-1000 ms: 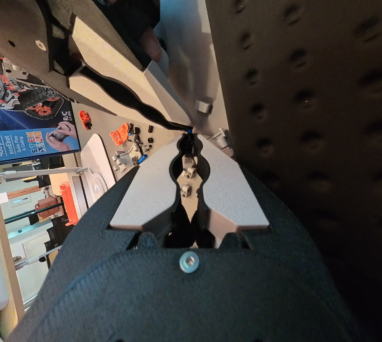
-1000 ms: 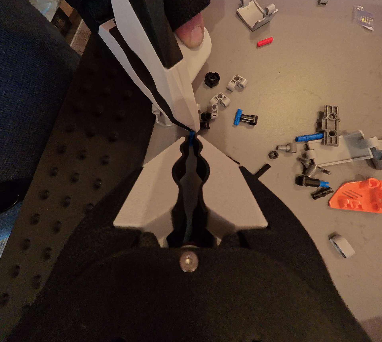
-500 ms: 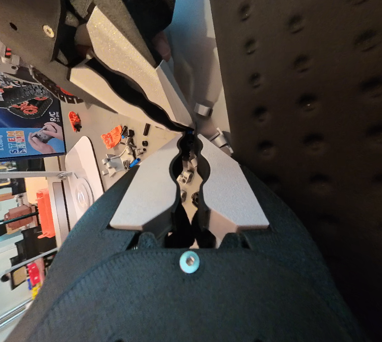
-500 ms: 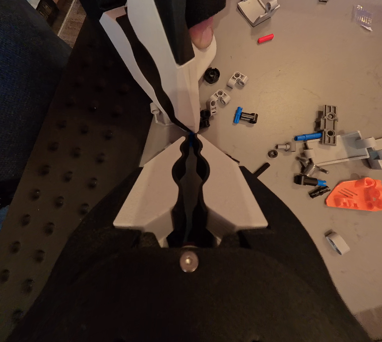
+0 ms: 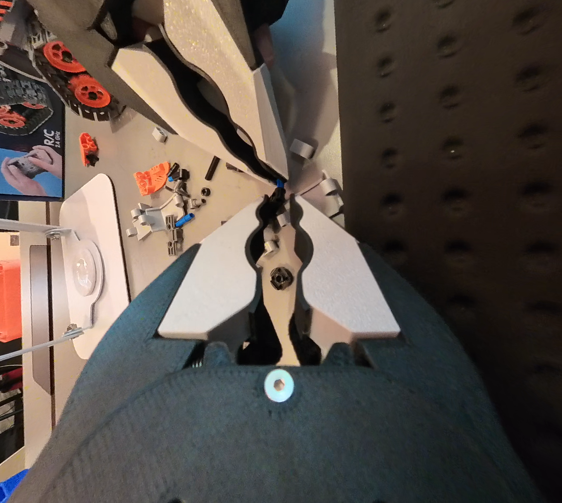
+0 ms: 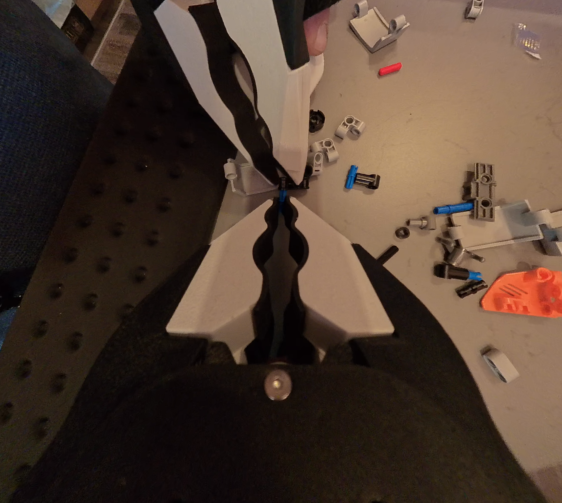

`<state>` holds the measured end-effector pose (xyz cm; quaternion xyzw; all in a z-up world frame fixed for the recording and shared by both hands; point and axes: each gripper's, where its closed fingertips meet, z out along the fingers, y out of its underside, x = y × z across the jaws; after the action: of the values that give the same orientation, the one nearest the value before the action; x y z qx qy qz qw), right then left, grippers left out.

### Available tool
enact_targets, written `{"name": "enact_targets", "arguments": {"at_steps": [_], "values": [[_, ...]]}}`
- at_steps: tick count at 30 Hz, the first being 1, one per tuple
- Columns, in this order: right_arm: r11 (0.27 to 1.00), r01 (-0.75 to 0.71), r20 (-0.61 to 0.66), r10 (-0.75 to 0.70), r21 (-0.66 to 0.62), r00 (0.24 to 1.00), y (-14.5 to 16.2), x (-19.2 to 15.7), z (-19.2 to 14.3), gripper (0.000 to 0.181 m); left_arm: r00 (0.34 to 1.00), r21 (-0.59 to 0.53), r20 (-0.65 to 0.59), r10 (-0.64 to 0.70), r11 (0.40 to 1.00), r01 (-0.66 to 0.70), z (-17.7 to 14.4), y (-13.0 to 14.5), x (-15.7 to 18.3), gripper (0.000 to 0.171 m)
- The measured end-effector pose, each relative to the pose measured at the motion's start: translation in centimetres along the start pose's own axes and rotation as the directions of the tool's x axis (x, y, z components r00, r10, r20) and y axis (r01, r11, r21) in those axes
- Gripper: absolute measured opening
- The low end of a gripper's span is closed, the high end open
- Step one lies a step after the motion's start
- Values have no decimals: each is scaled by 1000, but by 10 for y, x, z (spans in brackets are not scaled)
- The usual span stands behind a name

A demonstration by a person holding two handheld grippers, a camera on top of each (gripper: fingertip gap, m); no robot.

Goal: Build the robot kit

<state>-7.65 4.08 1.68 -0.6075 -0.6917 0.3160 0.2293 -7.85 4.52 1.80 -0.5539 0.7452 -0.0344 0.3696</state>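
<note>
My two grippers meet tip to tip above a grey table [image 6: 441,123]. My right gripper [image 6: 282,199] is shut on a small blue pin [image 6: 282,195] that sticks out of its tips. My left gripper [image 5: 276,199] is shut on a small black connector [image 5: 274,199]. In the right wrist view the left gripper [image 6: 292,181] comes down from the top with the black connector [image 6: 293,182] at its tips, and the blue pin's end meets it. In the left wrist view the right gripper [image 5: 281,181] reaches in from the upper left with the blue pin [image 5: 279,183].
A black board with holes [image 6: 91,214] lies beside the grippers. Loose parts are scattered on the table: an orange panel [image 6: 526,296], a red pin [image 6: 390,68], grey connectors [image 6: 349,126], a grey curved piece [image 6: 378,26], a black round piece [image 5: 281,278]. A printed box [image 5: 27,153] stands farther off. Left and right tips are no more than a few centimetres apart. From either gripper's tips it is about 6 cm to the black round piece [image 5: 281,278]. It turns up in the right wrist view [image 6: 313,120] as well.
The left gripper has tilted and shifted in the right wrist view. The blue pin and the black connector now show more between the two tips. Both grippers stay shut.
</note>
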Motion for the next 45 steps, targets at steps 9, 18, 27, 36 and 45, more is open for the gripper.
{"name": "enact_targets", "arguments": {"at_steps": [9,18,27,36,45], "values": [[1000,17,-15,-16,18,1000,-1,0,-2,0,999,37,26,19,999,-20,1,-3,-2,5],[999,29,7,-29,44,1000,-2,-3,-5,0,1000,91,25,-5,996,3,1,-8,0,4],[998,60,2,-61,14,998,2,-4,-3,0,1000,102,11,6,995,-7,4,-11,3,4],[999,25,-32,-24,31,999,-2,2,-11,11,995,127,-44,-93,987,98,-4,-16,-10,4],[999,32,-96,-28,42,995,4,5,-27,9,978,138,-103,-184,971,197,-7,-14,-11,4]]}}
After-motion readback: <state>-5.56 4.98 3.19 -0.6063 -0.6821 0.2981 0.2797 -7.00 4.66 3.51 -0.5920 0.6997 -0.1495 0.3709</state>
